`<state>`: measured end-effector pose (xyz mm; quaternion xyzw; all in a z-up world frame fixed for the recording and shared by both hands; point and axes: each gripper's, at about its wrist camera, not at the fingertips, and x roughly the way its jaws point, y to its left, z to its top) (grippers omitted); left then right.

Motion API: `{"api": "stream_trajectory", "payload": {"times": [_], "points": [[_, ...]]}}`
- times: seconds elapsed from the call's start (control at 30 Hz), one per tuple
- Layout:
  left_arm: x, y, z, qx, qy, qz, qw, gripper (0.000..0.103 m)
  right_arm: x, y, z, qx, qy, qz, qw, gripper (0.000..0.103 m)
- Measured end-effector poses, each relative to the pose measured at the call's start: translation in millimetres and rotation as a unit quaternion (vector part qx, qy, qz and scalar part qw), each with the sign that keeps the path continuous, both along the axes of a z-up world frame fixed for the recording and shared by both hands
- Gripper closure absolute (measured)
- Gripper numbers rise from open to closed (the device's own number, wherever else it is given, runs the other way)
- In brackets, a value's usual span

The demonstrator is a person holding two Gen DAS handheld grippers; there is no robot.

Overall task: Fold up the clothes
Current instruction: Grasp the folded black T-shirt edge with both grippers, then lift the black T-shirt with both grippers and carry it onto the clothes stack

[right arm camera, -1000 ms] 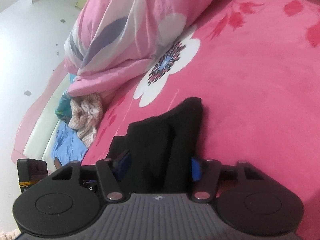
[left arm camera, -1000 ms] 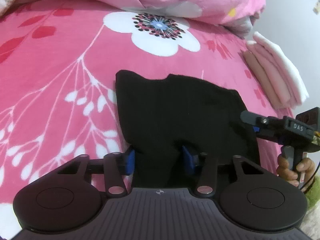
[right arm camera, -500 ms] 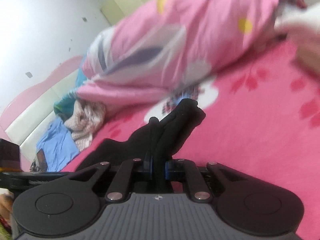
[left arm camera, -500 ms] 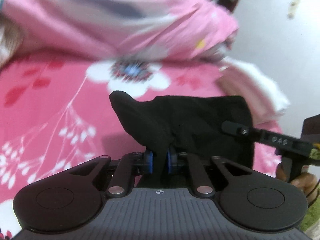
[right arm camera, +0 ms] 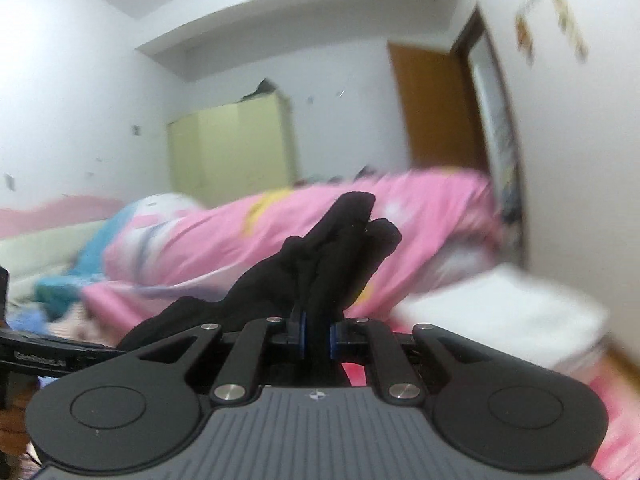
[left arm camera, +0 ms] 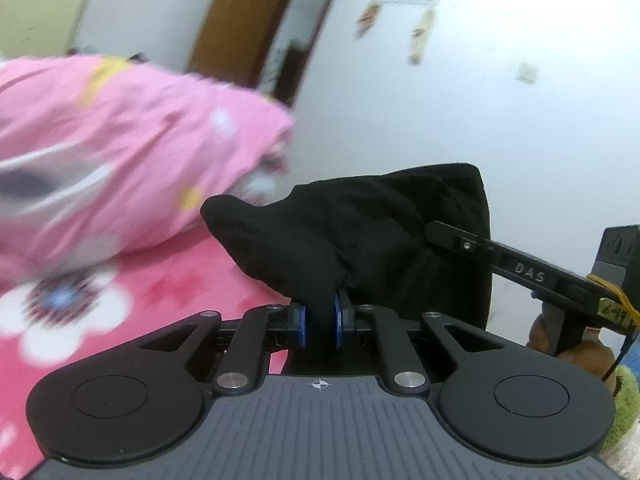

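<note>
Left wrist view: the left gripper (left arm camera: 319, 325) has its blue pads (left arm camera: 299, 326) pressed in on a bunched edge of the black garment (left arm camera: 380, 240), with only the thickness of cloth between them. From the pinch the cloth rises toward 12 o'clock and spreads toward 2 o'clock, its long axis running roughly from 9 to 3 o'clock across the frame, with a rounded corner jutting toward 10 o'clock. The garment is lifted off the pink floral bedsheet (left arm camera: 168, 292), which lies below it at 8 o'clock. At 3 o'clock the right gripper (left arm camera: 434, 232) reaches in and meets the garment's far side, a hand (left arm camera: 576, 350) wrapped around its grip. A rumpled pink quilt (left arm camera: 120, 152) fills 9 to 10 o'clock, blurred. A brown door (left arm camera: 240, 28) stands at 12 o'clock.

In the right wrist view, the right gripper (right arm camera: 316, 334) is likewise closed tight on a fold of the black garment (right arm camera: 320, 256). The cloth here stands up in pleated ridges pointing toward 12 to 1 o'clock and trails down toward 8 o'clock, where part of the left gripper (right arm camera: 40, 354) shows. A stack of folded pale cloth (right arm camera: 512, 320) rests on the bed at 3 o'clock, blurred. The quilt (right arm camera: 224, 240) lies behind, and a pale green wardrobe (right arm camera: 232, 152) stands at 11 o'clock.
</note>
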<state>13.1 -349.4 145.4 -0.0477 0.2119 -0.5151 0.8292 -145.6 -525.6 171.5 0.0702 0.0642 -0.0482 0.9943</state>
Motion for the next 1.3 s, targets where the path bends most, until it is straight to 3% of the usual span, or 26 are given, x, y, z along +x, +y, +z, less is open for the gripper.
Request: {"api": "stream_trajectory", "payload": {"times": [0.13,0.3,0.67,0.83,0.9,0.97,1.07,1.3], "points": [[11,-69,16,-0.018,-0.027,-0.026,0.9991,0.092,8,-49,35,-0.059,-0.015,-0.061,0.996,0.093],[32,-144,18,-0.011,-0.045,-0.039,0.9982,0.092,38,-109,56,-0.084,-0.018,-0.100,0.991,0.093],[92,-223,-14,0.025,-0.041,-0.006,0.9988,0.092,137,-202,23,-0.081,0.022,-0.090,0.992,0.092],[139,-227,-40,0.032,0.031,-0.013,0.9989,0.091,171,-219,-2,-0.052,0.029,-0.064,0.996,0.092],[159,-228,-51,0.034,0.061,-0.016,0.9974,0.087,186,-226,-13,-0.032,0.028,-0.050,0.998,0.092],[178,-229,-61,0.036,0.092,-0.019,0.9950,0.075,204,-239,-29,0.000,0.039,-0.042,0.998,0.092],[204,-231,-75,0.036,0.134,-0.019,0.9901,0.064,230,-256,-57,0.053,0.077,-0.044,0.995,0.092],[241,-229,-88,0.012,0.214,0.015,0.9767,0.053,245,-258,-76,0.059,0.116,-0.044,0.991,0.090]]}}
